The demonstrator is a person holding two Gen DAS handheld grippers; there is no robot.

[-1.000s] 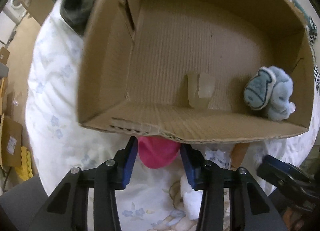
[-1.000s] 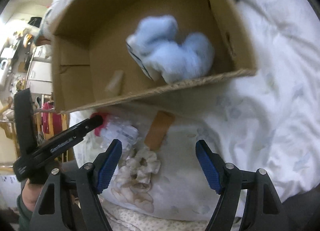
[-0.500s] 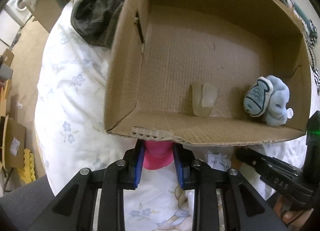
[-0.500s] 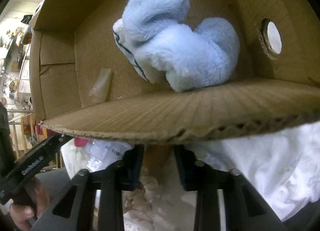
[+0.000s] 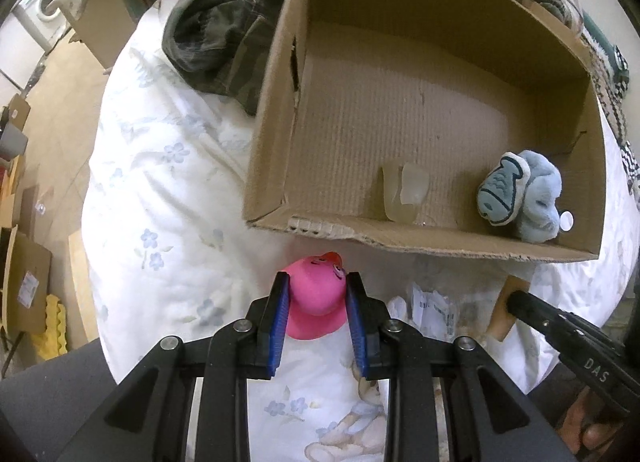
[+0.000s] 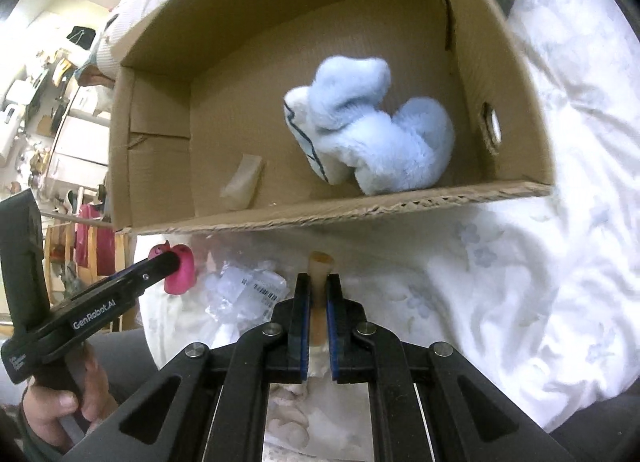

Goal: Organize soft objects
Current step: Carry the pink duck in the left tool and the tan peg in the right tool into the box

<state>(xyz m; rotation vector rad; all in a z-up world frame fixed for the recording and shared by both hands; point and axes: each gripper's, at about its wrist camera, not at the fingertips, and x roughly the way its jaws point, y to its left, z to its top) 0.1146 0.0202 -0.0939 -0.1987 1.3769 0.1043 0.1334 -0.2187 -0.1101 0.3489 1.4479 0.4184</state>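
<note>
My left gripper [image 5: 316,294] is shut on a pink squishy toy with a face [image 5: 316,302] and holds it just in front of the near wall of an open cardboard box [image 5: 400,240]. My right gripper [image 6: 318,290] is shut on a thin tan flat piece [image 6: 319,282], also in front of the box [image 6: 360,214]; the piece shows in the left wrist view [image 5: 508,312]. A light blue plush toy [image 5: 520,198] lies in the box's near right corner [image 6: 372,142]. The pink toy also shows in the right wrist view [image 6: 180,270].
The box stands on a white flowered quilt [image 5: 160,182]. A clear curled plastic piece [image 5: 404,196] lies on the box floor. Crumpled clear packaging with a barcode [image 6: 248,290] lies between the grippers. Dark camouflage clothing [image 5: 224,30] lies beyond the box's left side.
Both grippers closed: the left on the pink toy, the right on the tan piece. Both have pulled back and up from under the box's near wall with their objects.
</note>
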